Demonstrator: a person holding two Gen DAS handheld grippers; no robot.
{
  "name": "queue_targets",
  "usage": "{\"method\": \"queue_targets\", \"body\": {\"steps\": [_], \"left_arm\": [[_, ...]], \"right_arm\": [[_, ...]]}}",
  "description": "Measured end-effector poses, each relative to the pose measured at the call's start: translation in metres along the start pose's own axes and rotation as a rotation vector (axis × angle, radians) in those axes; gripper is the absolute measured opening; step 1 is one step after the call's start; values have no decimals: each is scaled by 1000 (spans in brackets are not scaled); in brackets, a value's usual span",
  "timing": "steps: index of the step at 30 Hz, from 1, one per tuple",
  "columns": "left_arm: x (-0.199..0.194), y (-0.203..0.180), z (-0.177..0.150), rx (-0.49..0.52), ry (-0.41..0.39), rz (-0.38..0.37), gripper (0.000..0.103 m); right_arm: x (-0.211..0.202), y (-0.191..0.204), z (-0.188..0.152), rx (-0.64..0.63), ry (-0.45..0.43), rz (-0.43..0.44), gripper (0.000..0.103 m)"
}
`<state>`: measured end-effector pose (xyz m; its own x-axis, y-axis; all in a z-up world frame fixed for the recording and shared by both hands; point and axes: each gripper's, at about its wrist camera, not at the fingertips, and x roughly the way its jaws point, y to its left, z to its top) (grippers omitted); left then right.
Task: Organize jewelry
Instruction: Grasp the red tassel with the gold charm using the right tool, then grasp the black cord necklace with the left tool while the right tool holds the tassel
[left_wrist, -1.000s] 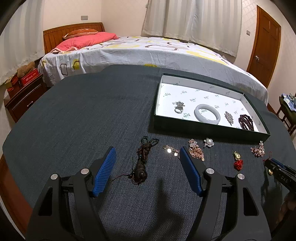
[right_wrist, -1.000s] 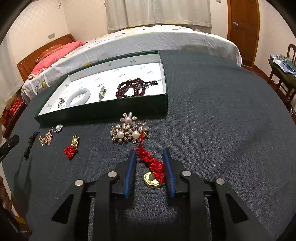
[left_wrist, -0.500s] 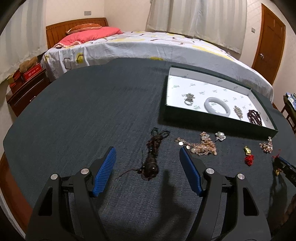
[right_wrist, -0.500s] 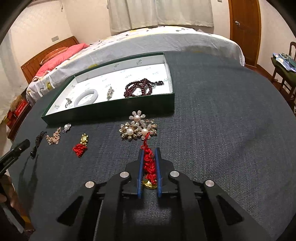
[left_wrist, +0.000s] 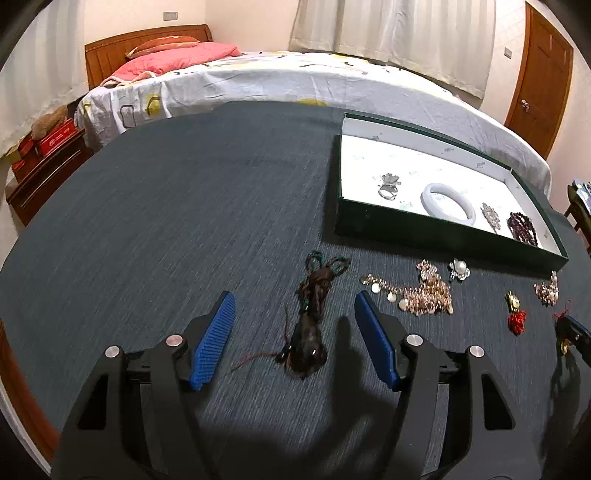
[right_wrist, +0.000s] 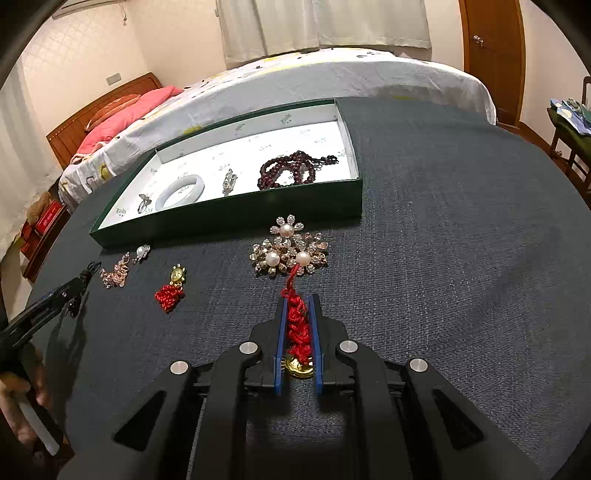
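My right gripper (right_wrist: 297, 302) is shut on a red knotted charm with a gold coin (right_wrist: 297, 328), held just above the dark table. A pearl flower brooch (right_wrist: 289, 251) lies just ahead of it. My left gripper (left_wrist: 295, 301) is open, with a dark corded necklace (left_wrist: 312, 314) between its blue fingers on the table. The green tray (left_wrist: 436, 232) holds a ring, a white bangle (left_wrist: 448, 197), a brooch and dark red beads (right_wrist: 291, 170).
On the table before the tray lie a pink bead chain (left_wrist: 417, 288), a pearl earring (left_wrist: 459, 267) and a second red charm (right_wrist: 170, 291). A bed (left_wrist: 295, 81) stands beyond the table. A door (right_wrist: 493, 55) is at the right.
My right gripper closed on the red charm and lifted it slightly. My left gripper moved closer over the dark corded necklace, still open.
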<state>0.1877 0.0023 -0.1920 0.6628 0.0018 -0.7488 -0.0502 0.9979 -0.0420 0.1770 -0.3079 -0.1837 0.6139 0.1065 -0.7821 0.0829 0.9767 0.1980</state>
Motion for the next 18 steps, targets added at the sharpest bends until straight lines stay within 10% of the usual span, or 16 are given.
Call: {"method": "queue_targets", "body": {"steps": [18], "left_arm": [[15,-4,7,24,34,-42,11]], "right_arm": [[2,2,0,5,-2,7,12]]}}
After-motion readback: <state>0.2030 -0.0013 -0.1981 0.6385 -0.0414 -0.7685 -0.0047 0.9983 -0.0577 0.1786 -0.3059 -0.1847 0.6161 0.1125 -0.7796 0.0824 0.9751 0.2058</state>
